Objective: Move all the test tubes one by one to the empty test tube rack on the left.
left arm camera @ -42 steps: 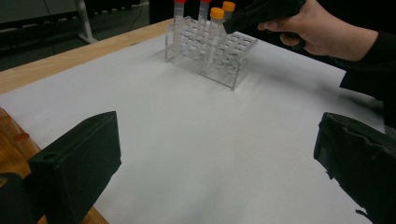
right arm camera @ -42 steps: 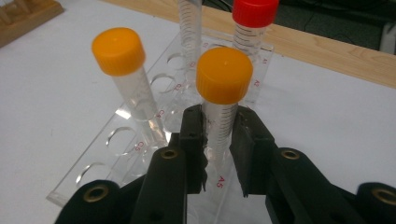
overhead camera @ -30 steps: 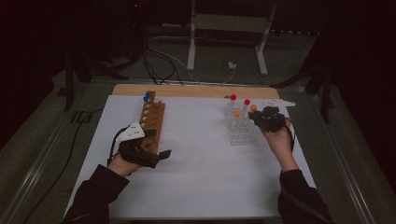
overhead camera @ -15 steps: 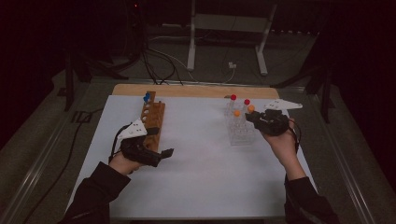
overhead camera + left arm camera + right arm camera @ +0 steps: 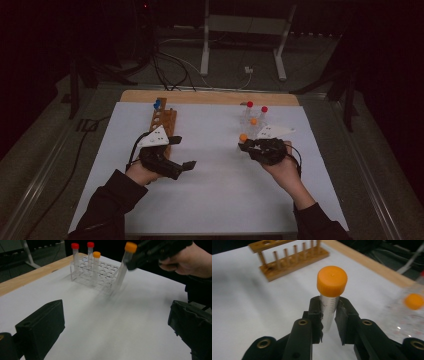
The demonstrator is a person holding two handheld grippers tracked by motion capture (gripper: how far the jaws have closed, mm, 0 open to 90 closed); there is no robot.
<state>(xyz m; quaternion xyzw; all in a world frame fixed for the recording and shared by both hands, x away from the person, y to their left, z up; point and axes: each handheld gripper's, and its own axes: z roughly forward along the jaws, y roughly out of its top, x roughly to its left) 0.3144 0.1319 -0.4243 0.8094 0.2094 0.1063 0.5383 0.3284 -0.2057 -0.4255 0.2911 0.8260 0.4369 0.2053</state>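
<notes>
My right gripper [image 5: 248,145] is shut on a clear graduated tube with an orange cap [image 5: 332,281], held upright just above the white mat. That tube [image 5: 123,267] hangs left of the clear rack [image 5: 253,131]. The rack [image 5: 105,277] holds two red-capped tubes [image 5: 74,253] and one orange-capped tube [image 5: 96,261]. Over the mat's near left, my left gripper [image 5: 182,152] points toward the right hand. Its jaws stand wide apart with nothing between them [image 5: 117,322]. A wooden rack [image 5: 165,121] lies behind it, with blue-capped tubes [image 5: 157,104] at its far end.
A white mat [image 5: 210,200] covers most of the wooden table [image 5: 210,97]. Cables and a metal stand [image 5: 206,45] are on the floor beyond the far edge. The wooden rack [image 5: 289,257] lies ahead of my right gripper.
My right gripper has carried the orange-capped tube away from the clear rack, leftward and nearer to the person. The left gripper has shifted slightly to the right.
</notes>
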